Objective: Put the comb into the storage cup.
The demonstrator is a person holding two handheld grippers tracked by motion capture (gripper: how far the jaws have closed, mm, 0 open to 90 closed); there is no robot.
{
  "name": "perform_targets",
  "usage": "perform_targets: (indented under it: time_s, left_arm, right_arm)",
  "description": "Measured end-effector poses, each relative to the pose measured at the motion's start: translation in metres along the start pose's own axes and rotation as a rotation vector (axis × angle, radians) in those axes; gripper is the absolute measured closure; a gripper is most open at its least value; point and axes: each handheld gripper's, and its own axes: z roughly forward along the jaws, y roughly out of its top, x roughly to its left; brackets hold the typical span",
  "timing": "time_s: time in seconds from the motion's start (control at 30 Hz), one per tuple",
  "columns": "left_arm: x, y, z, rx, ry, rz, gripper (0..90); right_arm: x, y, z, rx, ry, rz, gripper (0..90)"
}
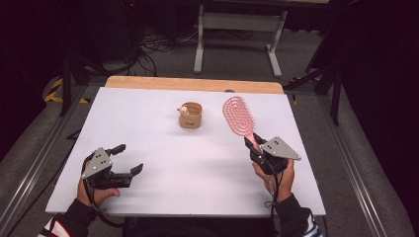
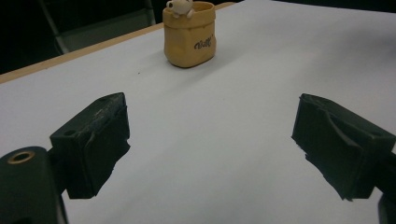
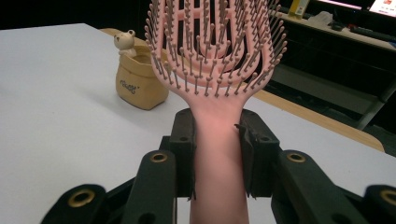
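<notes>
Pink plastic catches the eye first: a hairbrush (image 1: 239,116) with an open, slotted head and rows of ball-tipped bristles, held up off the table (image 1: 148,128) toward its right side. The right gripper (image 1: 257,147) has its jaws closed on the brush's handle just below the neck, and in the right gripper view the pads press flat against both sides of the handle (image 3: 217,154). The head tips away from the person, toward the far edge.

I'd judge the brush to be light and fairly stiff, the smooth handle a little slippery, the bristles springy and not something to squeeze. The handle is the sensible place to hold it, and the hold near the neck looks balanced; a grip lower down would let the head swing more.

The left gripper (image 1: 126,159) sits low over the near left part of the table with its jaws spread wide and nothing between them. In the left gripper view they frame bare white tabletop.

Near the middle of the far half stands a small tan pot (image 1: 190,115) shaped like a paper bag, with a little bear figure (image 1: 184,109) peeking over its rim. It stands upright, just left of the brush head and apart from it. It looks small and easy to tip, so I'd say it is the one thing a swinging brush might knock. Beyond the table are a metal frame and cables on the floor, well out of reach.
</notes>
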Motion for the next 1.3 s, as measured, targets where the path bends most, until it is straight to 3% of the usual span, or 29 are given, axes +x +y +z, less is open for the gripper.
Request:
perform_targets:
  time_s: [0.5, 0.6, 1.17, 1.3]
  left_arm:
    - [-0.002, 0.029, 0.027, -0.038, -0.112, -0.016, 11.4]
    - [-0.009, 0.037, 0.035, -0.052, -0.155, -0.030, 11.3]
    - [-0.041, 0.076, 0.084, -0.106, -0.289, -0.061, 12.0]
    - [-0.047, 0.082, 0.096, -0.112, -0.328, -0.094, 12.8]
  right_arm:
    - [0.018, 0.002, 0.004, -0.040, 0.018, -0.023, 69.8]
    - [0.025, 0.002, 0.006, -0.044, 0.028, -0.033, 69.8]
    - [0.050, 0.004, 0.013, -0.065, 0.075, -0.071, 69.8]
    - [0.059, 0.004, 0.016, -0.071, 0.098, -0.081, 69.8]
